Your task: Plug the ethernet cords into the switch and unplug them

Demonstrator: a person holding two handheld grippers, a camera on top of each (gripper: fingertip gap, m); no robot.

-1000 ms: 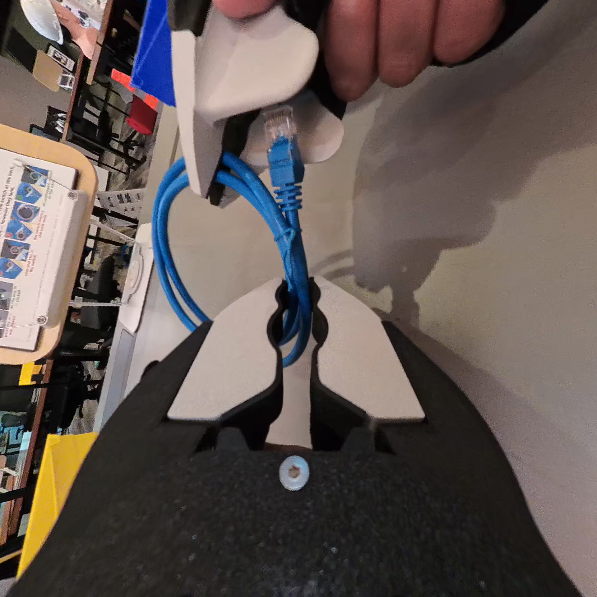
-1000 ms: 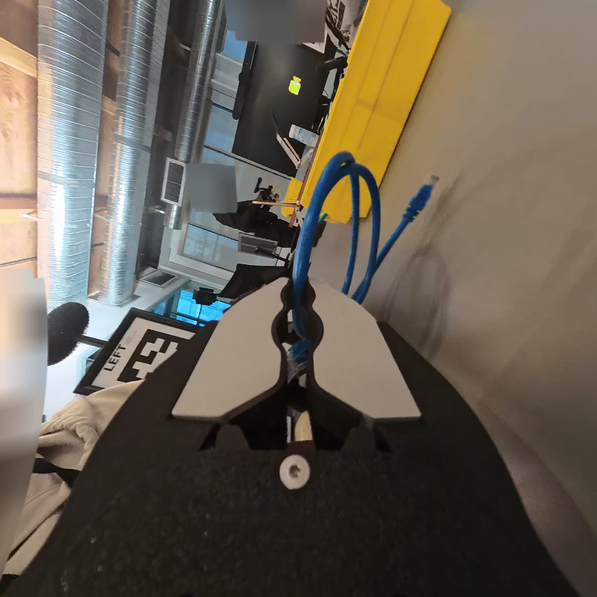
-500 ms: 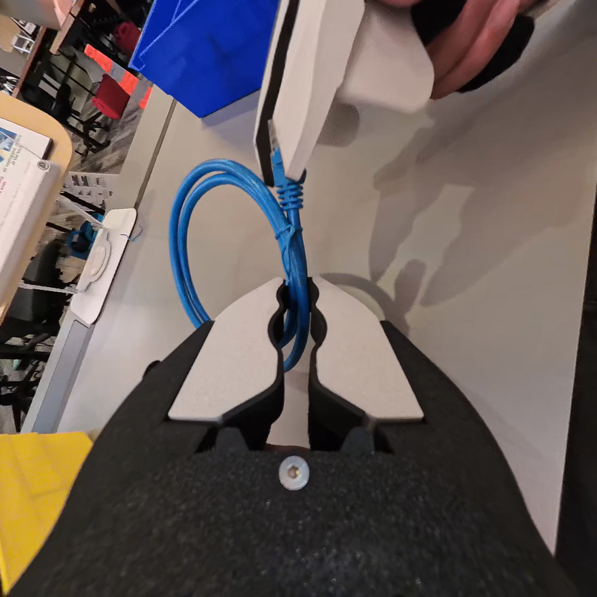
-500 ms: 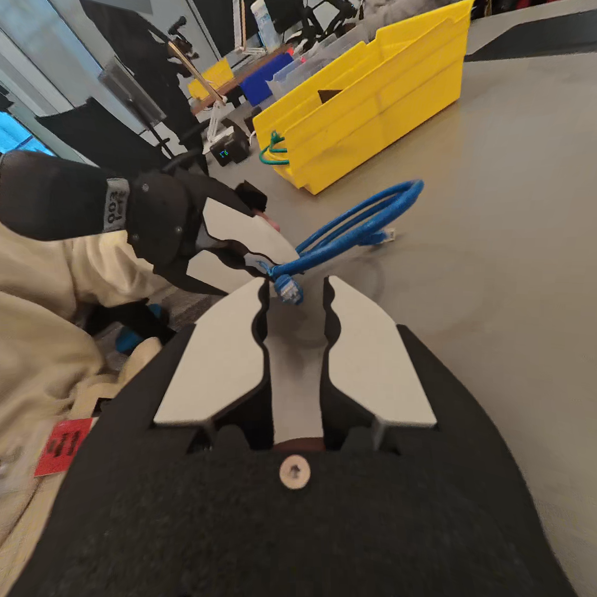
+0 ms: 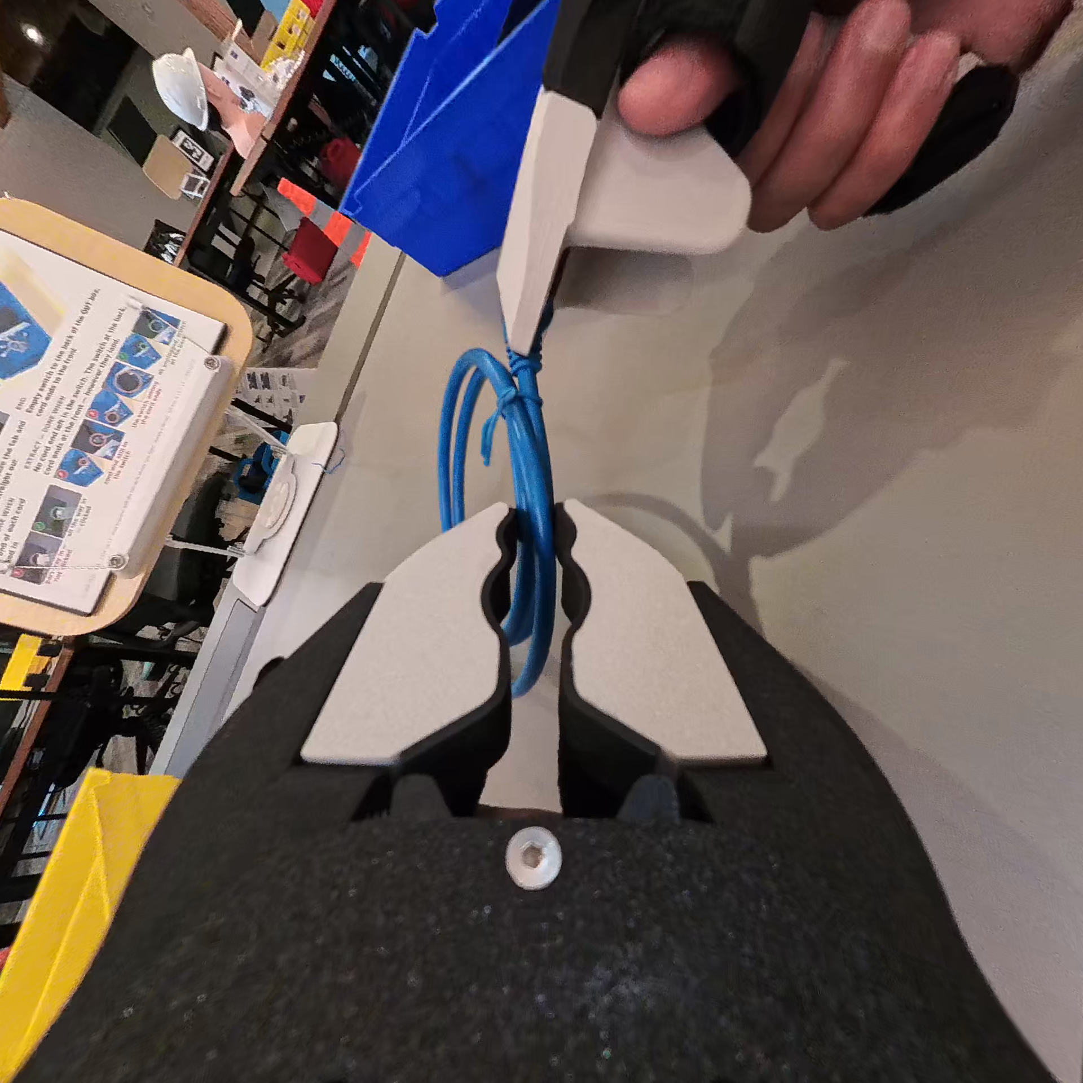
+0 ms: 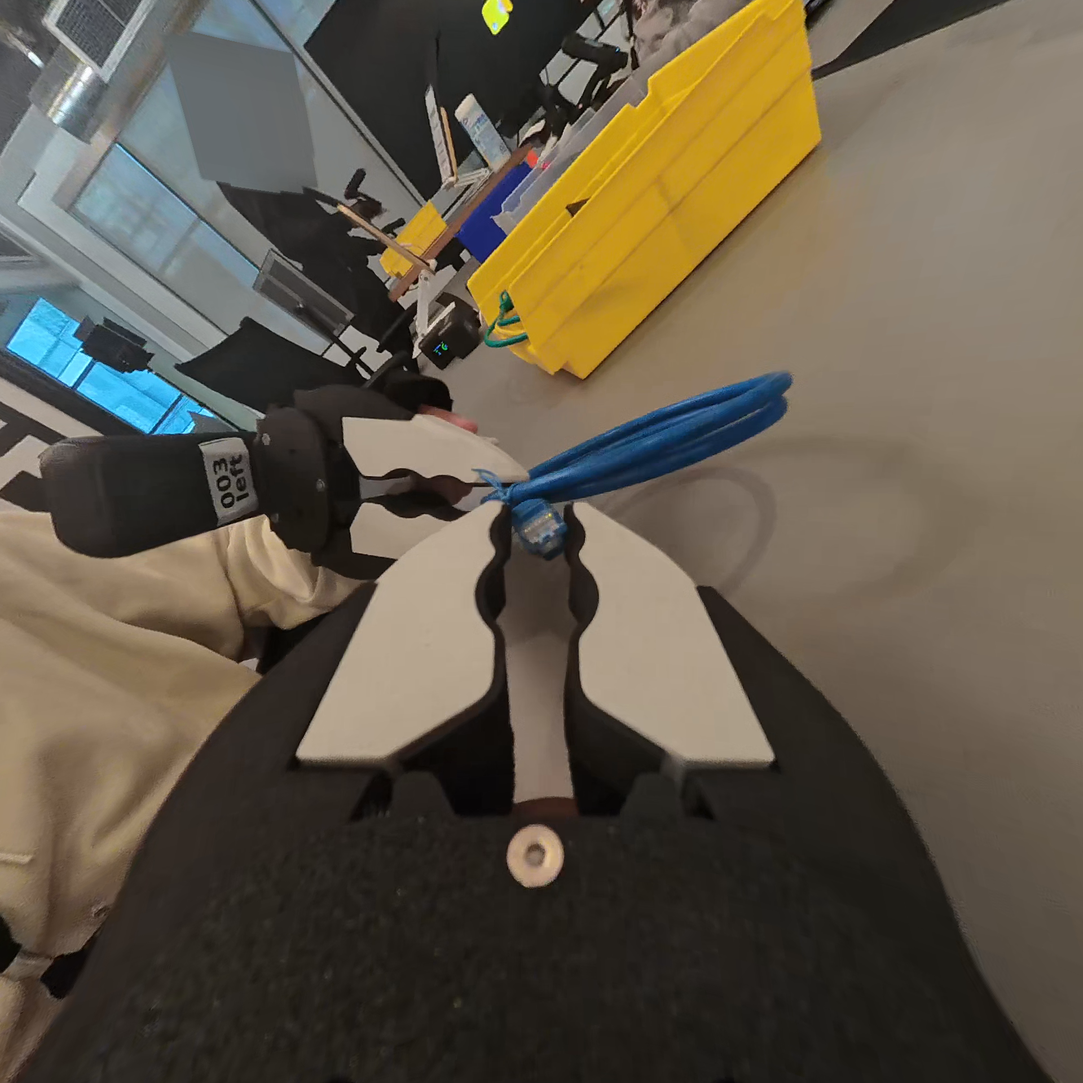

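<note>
The left gripper (image 5: pixel 534 516) is pressed together on the coiled blue ethernet cord (image 5: pixel 530 469); the strands of the loop pass between its two grey fingers, and the coil stands out from the tips toward 12 o'clock in the left wrist view. The right gripper (image 6: pixel 536 513) has its fingers a little spread, and the plug (image 6: pixel 539 527) of the cord lies in the gap at the tips. I cannot tell if the pads already touch the plug or only stand around it. In the right wrist view the plug points down toward 6 o'clock, into the gripper, while the coil runs away toward 2 o'clock, nearly flat above the grey table (image 6: pixel 937 351). So the long axis of the plug lies about along the right fingers, and this relation decides the coming move, I think: the right gripper is the nearer one to the plug and should close on it, and the left one only keeps the bundle steady. A thin blue tie (image 5: pixel 504 410) binds the coil just beside the plug. The switch is not visible in either view. A yellow bin (image 6: pixel 674 205) stands farther off at 1 o'clock, and a blue bin (image 5: pixel 445 164) at 11 o'clock in the left view.
</note>
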